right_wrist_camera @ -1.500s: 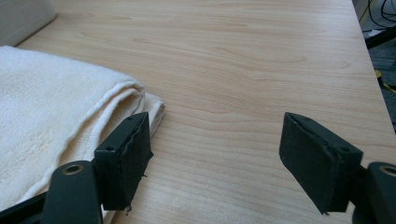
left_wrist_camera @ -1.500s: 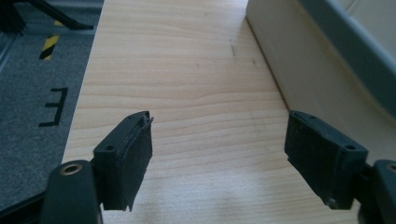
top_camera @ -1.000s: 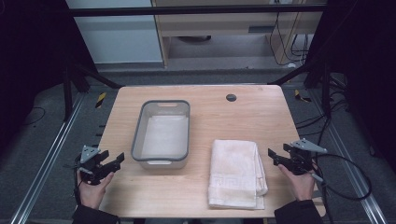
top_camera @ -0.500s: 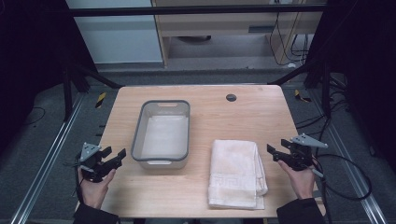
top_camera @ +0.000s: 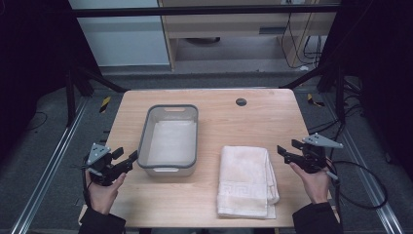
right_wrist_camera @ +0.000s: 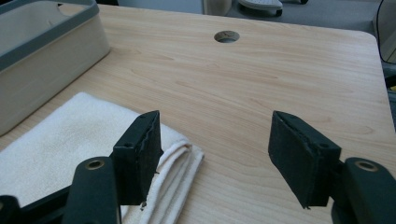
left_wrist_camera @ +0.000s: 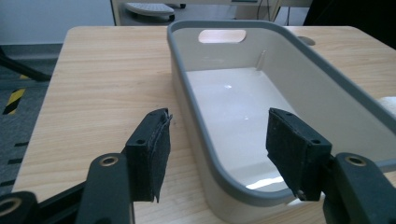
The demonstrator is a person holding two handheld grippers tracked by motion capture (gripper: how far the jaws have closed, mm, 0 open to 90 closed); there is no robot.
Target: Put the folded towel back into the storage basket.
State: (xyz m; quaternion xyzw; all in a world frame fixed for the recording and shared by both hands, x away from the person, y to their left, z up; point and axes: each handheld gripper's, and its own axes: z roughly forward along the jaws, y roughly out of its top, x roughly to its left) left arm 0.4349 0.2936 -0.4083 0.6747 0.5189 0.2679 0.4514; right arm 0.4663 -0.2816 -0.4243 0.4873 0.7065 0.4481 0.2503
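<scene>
Lying flat at five o'clock: folded cream terry towel; at ten, smooth grey-rimmed rectangular plastic tub. Hovering released, having just been closing on nothing: left gripper, right gripper.

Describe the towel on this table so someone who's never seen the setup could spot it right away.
Start at the wooden table and find the grey-rimmed tub on its left half. Just right of the tub, near the front edge, lies the folded towel. It is the one soft, cream item, flat, with a woven key-pattern band near its front end.

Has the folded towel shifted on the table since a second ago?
No. The folded towel lies in the same spot right of the grey bin, below the table's round hole, in the high view.
</scene>
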